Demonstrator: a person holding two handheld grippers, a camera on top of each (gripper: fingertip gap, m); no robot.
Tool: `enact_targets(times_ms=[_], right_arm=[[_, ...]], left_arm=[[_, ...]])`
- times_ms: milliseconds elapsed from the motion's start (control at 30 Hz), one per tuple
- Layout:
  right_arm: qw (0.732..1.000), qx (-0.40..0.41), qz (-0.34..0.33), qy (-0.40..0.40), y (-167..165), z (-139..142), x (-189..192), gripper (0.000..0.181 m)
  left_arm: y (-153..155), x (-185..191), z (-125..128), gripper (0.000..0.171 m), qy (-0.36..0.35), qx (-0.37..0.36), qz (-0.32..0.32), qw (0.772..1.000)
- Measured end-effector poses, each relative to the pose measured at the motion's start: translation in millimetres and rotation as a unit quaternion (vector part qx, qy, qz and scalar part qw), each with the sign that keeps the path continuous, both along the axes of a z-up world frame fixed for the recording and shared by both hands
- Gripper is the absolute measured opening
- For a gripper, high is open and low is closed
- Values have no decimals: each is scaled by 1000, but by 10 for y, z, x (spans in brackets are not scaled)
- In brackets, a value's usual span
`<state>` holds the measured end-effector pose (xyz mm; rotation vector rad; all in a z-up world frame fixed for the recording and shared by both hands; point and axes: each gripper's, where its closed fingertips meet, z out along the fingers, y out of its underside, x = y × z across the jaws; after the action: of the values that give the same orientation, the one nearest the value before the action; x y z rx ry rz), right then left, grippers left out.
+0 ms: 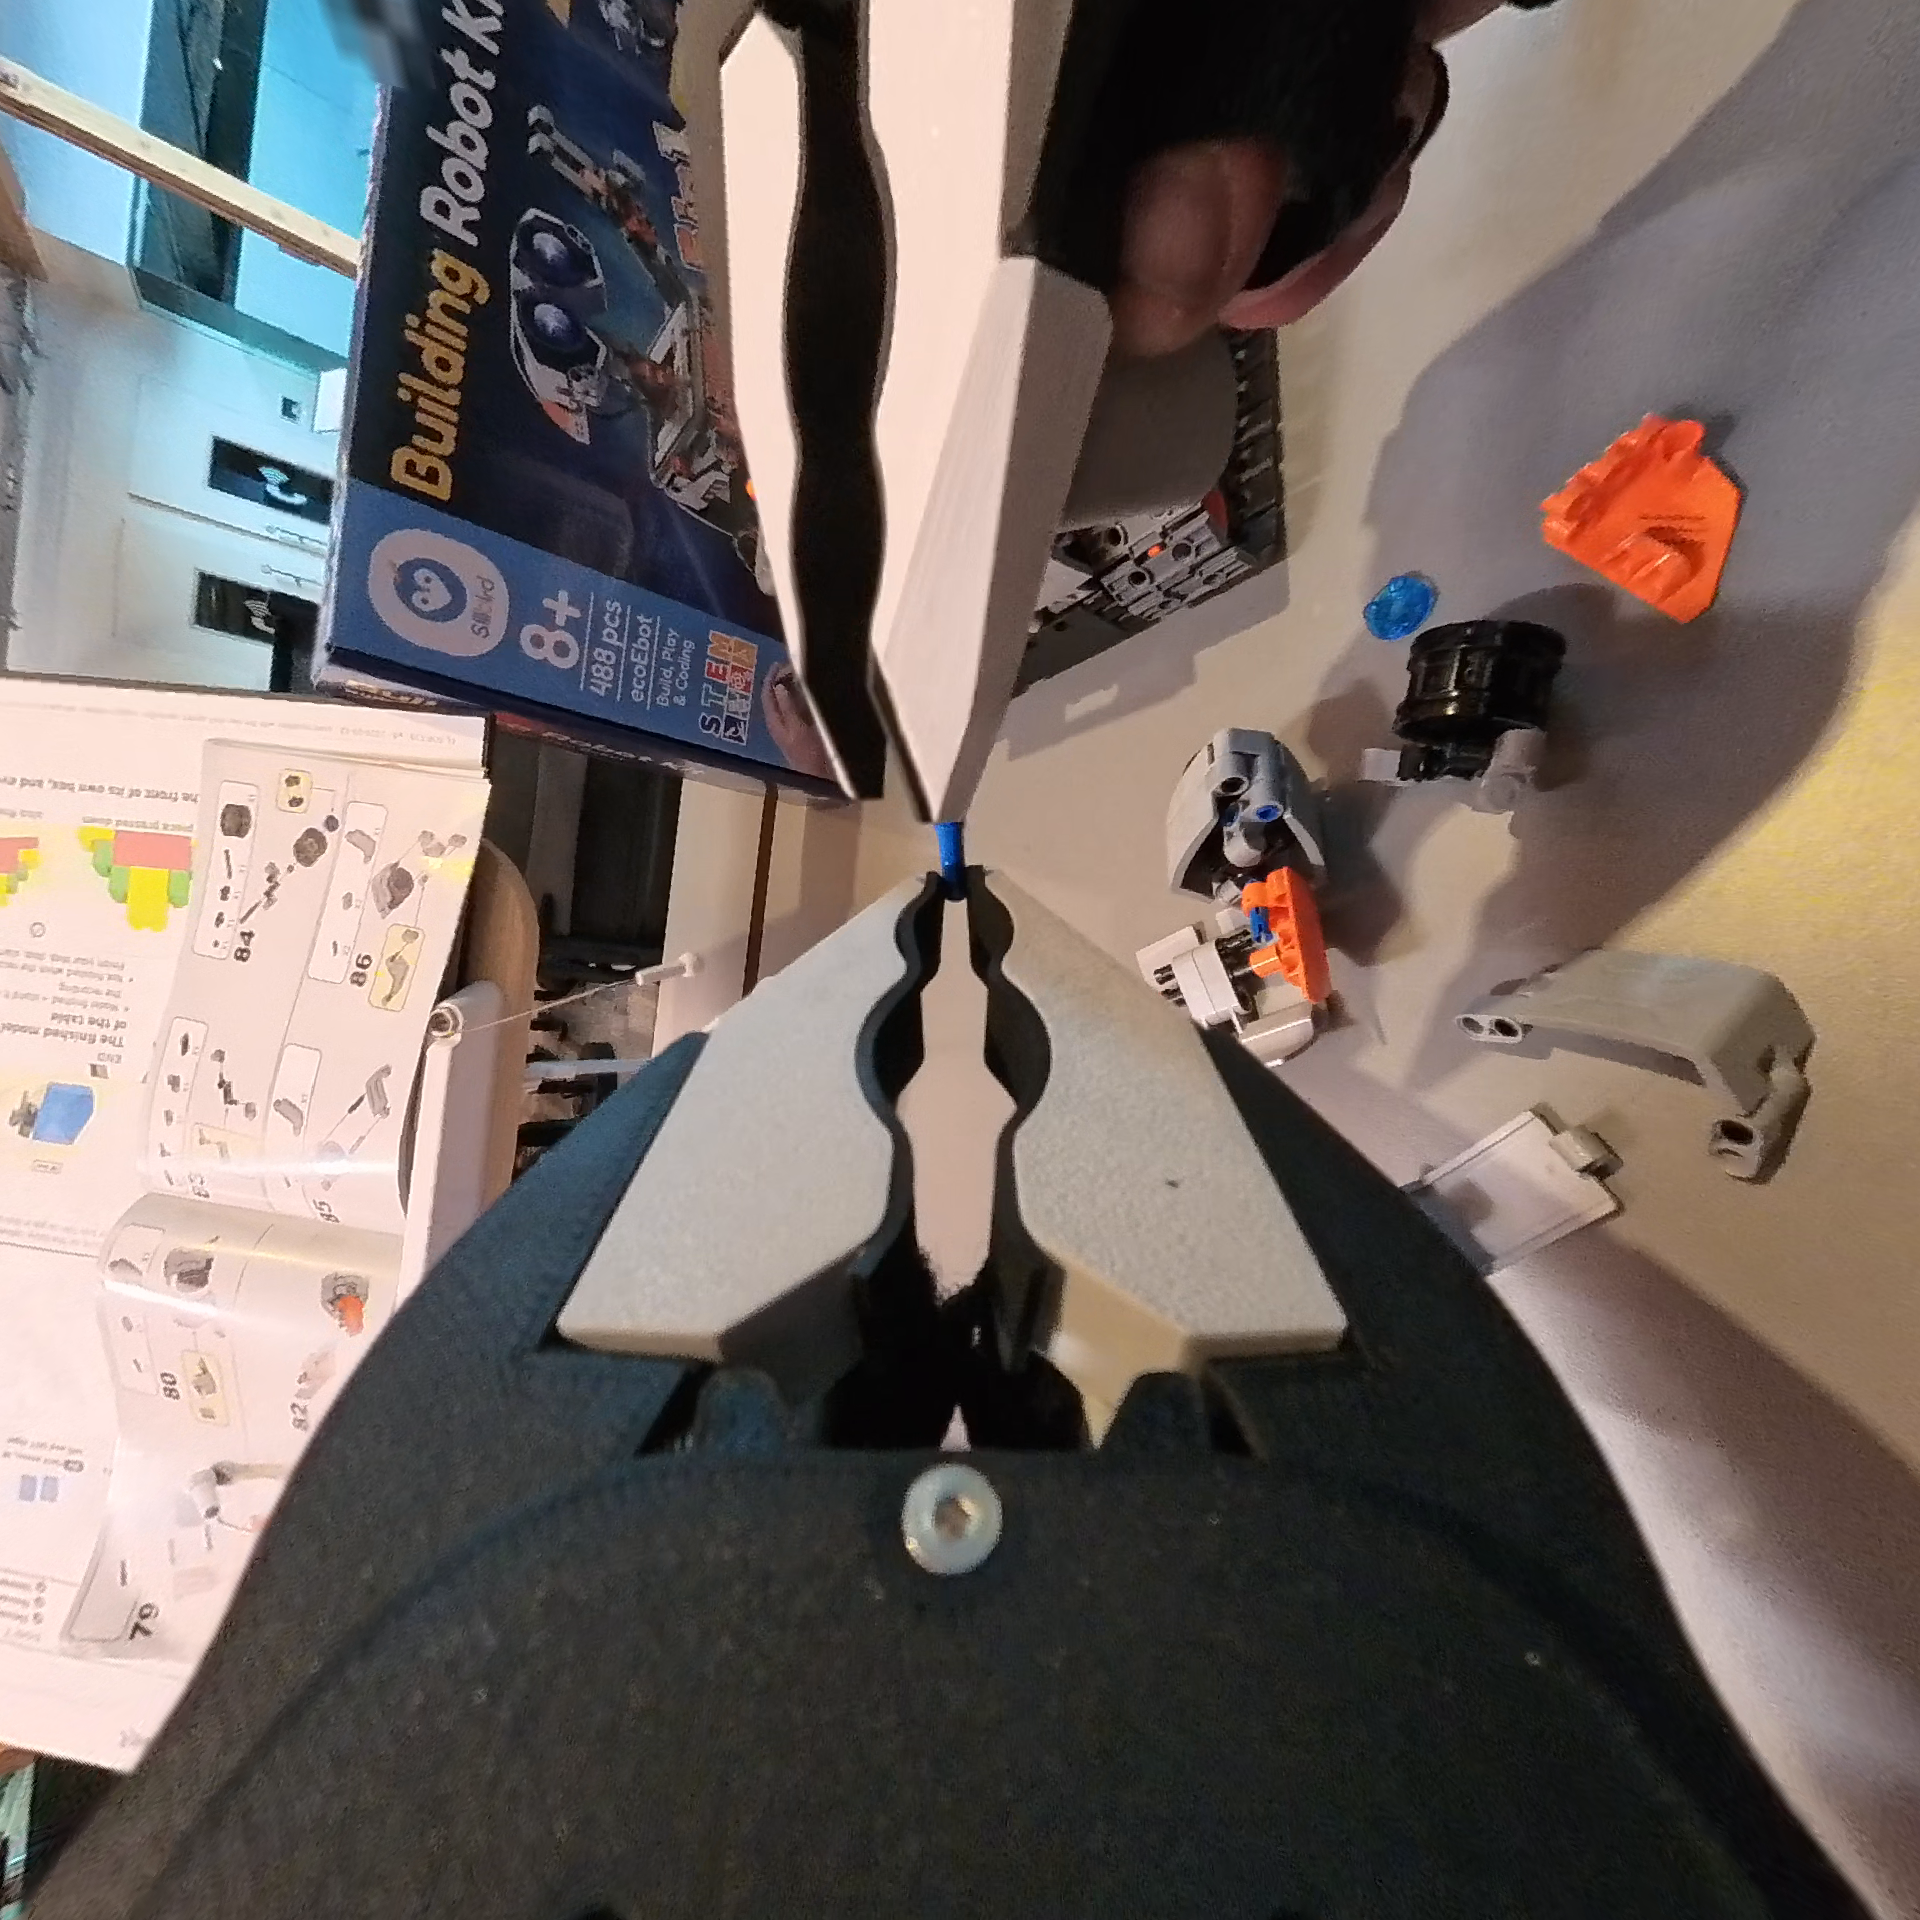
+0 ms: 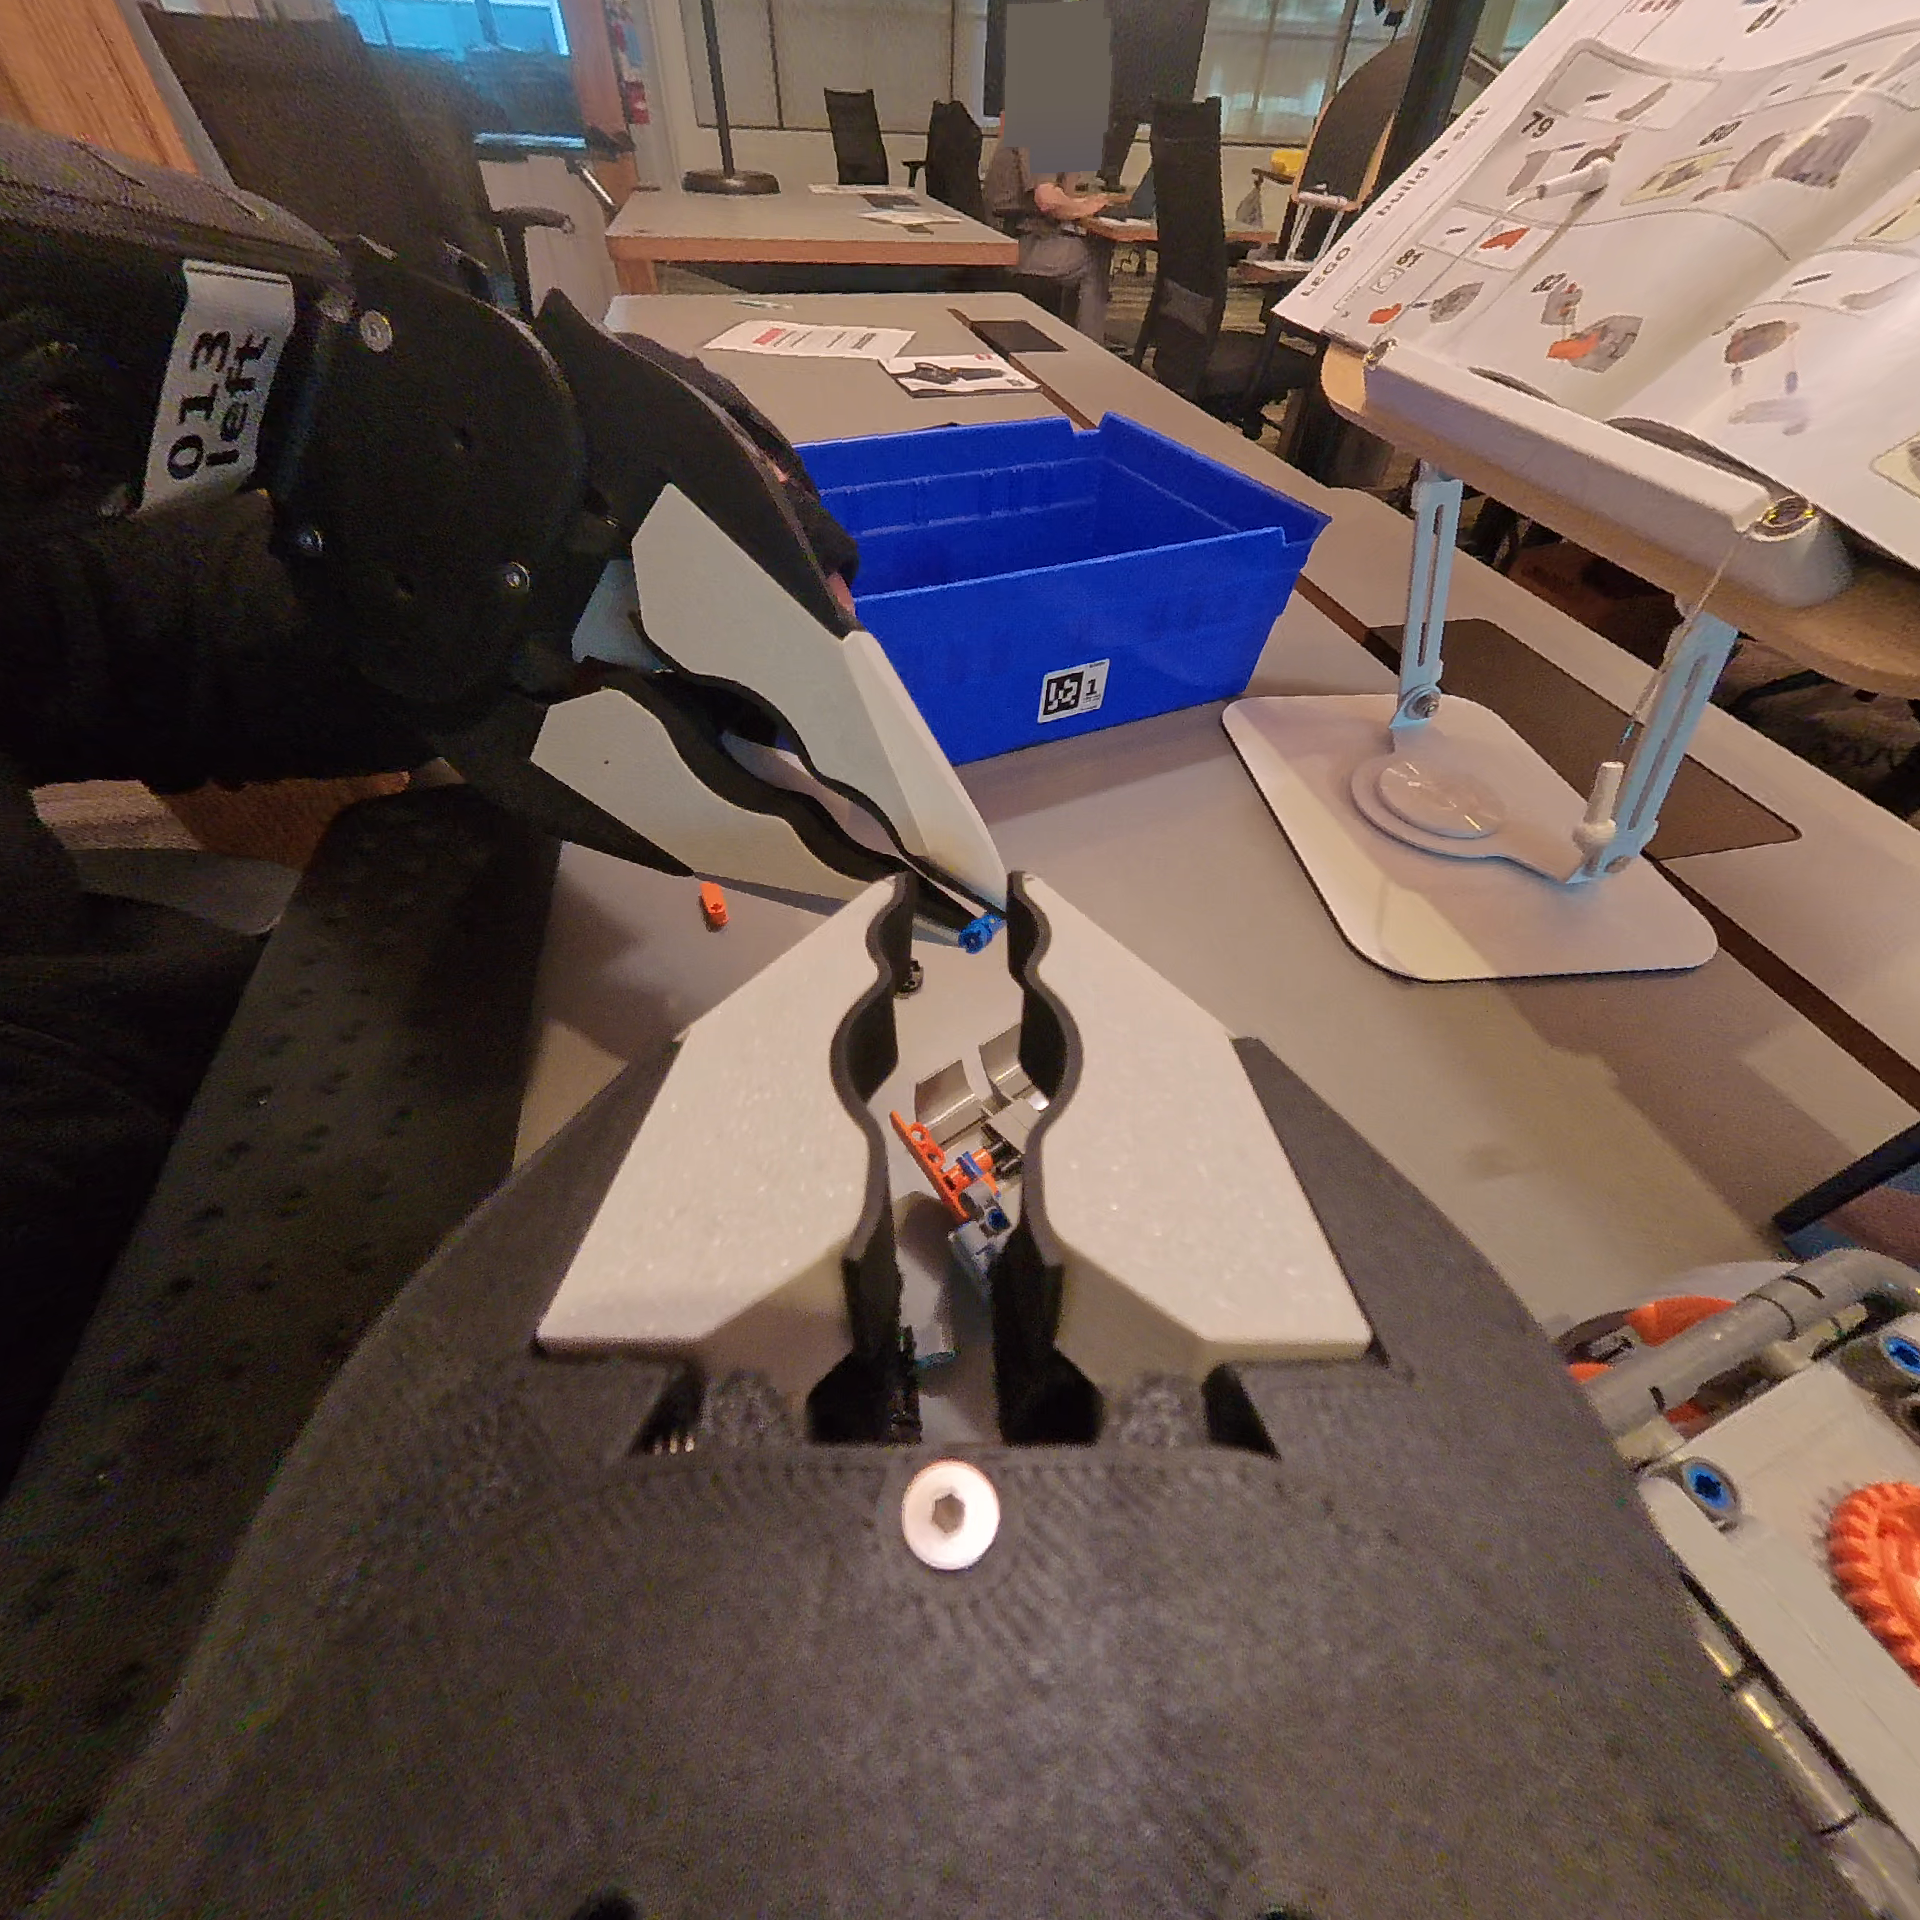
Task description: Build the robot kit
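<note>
My left gripper is shut on a small blue pin, which sticks out past its tips above the grey table. My right gripper comes in from the top, its tips right at the pin's free end. In the right wrist view my right gripper is slightly open, and the blue pin lies in the gap between its tips without being clamped. The left gripper reaches in from the left. A small grey, white and orange assembly lies on the table, also seen below the right gripper's fingers.
Loose parts lie on the table: an orange piece, a blue round stud, a black wheel, a grey curved panel. A kit box, a booklet on a stand, a blue bin and a partly built model are nearby. Less than 4 cm separates the two grippers' tips.
</note>
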<state>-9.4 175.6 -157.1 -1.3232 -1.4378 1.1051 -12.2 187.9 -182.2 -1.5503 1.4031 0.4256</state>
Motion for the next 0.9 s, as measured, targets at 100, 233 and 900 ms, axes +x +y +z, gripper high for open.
enact_targets(times_ms=[100, 233, 900], right_arm=[[1000, 6, -3, -2, 1, -7, -3, 15], [1000, 12, -5, 0, -3, 4, -4, 14], [999, -37, 2, -5, 16, -56, -11, 5]], left_arm=[[-4, 4, 6, 1, -8, 1, -1, 1000], [-5, 13, 14, 1, -12, 4, -1, 1000], [-21, 62, 138, 1, -5, 66, -6, 998]])
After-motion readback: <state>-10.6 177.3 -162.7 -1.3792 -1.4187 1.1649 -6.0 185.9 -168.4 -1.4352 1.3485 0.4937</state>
